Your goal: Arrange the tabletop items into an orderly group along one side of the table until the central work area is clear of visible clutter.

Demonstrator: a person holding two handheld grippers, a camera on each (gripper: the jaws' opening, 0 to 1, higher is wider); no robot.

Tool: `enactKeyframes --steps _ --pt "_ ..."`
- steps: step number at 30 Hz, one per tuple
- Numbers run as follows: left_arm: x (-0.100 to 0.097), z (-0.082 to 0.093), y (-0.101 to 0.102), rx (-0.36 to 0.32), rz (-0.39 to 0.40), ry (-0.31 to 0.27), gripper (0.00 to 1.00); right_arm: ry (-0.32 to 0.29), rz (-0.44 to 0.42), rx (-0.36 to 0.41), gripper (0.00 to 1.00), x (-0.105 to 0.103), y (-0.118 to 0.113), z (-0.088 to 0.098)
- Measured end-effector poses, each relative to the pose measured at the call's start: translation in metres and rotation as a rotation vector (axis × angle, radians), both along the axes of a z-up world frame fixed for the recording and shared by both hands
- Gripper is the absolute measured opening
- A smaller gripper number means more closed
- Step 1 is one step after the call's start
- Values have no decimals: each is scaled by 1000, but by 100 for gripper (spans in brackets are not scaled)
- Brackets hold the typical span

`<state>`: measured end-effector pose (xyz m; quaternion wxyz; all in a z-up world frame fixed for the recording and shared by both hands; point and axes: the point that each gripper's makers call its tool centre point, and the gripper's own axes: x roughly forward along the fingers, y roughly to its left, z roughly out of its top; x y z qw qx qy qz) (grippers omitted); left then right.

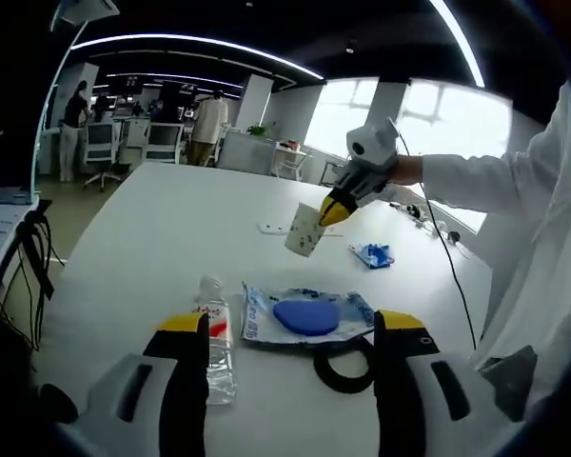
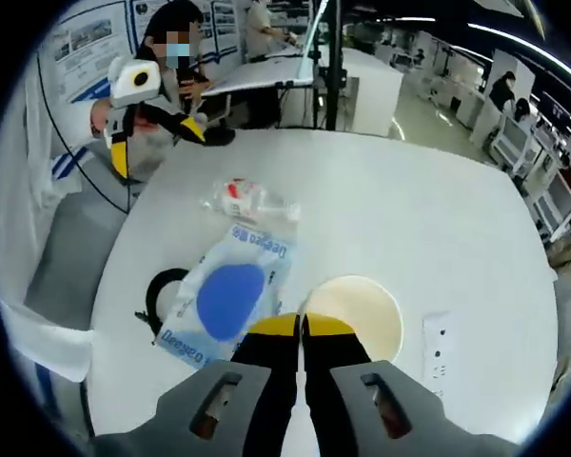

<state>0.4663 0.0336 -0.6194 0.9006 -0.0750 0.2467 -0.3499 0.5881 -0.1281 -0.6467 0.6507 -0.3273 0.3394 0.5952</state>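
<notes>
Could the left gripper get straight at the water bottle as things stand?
Probably yes: the left gripper is open and holds nothing, and the water bottle lies on the table by its left jaw, with nothing lying on it.

The left gripper view looks low across the white bench (image 1: 171,228) toward the windows, with the water bottle (image 1: 214,333) close at lower centre. The right gripper view looks steeply down on the bench (image 2: 381,209) from above. Both share the blue-disc packet (image 1: 305,316) (image 2: 230,293), bottle (image 2: 247,200) and black ring (image 1: 343,367) (image 2: 160,297).
</notes>
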Motion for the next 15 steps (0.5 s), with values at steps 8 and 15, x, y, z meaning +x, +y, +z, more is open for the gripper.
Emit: enactKeyframes --steps 8,15 --pt "0 -4 0 -4 3 6 71 -25 60 -82 0 2 4 -21" --pt "-1 -9 0 -6 9 14 71 -41 103 -122 0 7 9 -35"
